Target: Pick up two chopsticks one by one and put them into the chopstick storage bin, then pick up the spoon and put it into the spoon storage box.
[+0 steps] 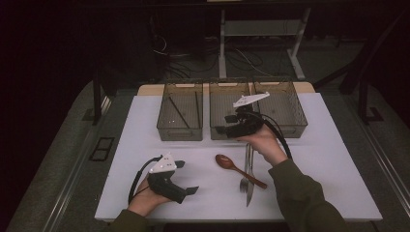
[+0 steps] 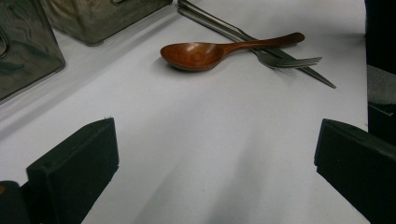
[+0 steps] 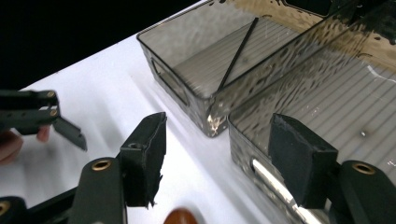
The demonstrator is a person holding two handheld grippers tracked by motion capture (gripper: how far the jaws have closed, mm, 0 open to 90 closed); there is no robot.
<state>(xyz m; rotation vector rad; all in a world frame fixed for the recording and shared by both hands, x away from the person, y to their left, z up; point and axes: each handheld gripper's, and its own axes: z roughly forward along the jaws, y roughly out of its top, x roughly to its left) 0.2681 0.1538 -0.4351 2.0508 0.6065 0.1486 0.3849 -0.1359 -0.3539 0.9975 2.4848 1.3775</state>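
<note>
A brown wooden spoon [image 1: 226, 163] lies on the white table, its handle resting across a metal fork [image 1: 244, 182] and a knife [image 1: 250, 180]. In the left gripper view the spoon [image 2: 201, 53] lies ahead, with the fork [image 2: 292, 61] and knife [image 2: 322, 79] behind it. My left gripper [image 1: 187, 177] rests low at the front left, open and empty [image 2: 215, 135]. My right gripper [image 1: 224, 123] hovers at the middle bin's front edge, open with nothing between its fingers [image 3: 219, 128]. Black chopsticks [image 1: 178, 111] lie in the left bin [image 1: 180, 133].
Three smoky clear bins stand in a row at the back: the left bin [image 3: 170, 79], the middle bin [image 1: 223, 92] and the right bin [image 1: 290, 113]. One black chopstick [image 3: 238, 53] leans inside the left bin. A sleeve [image 1: 302, 198] reaches in from the front right.
</note>
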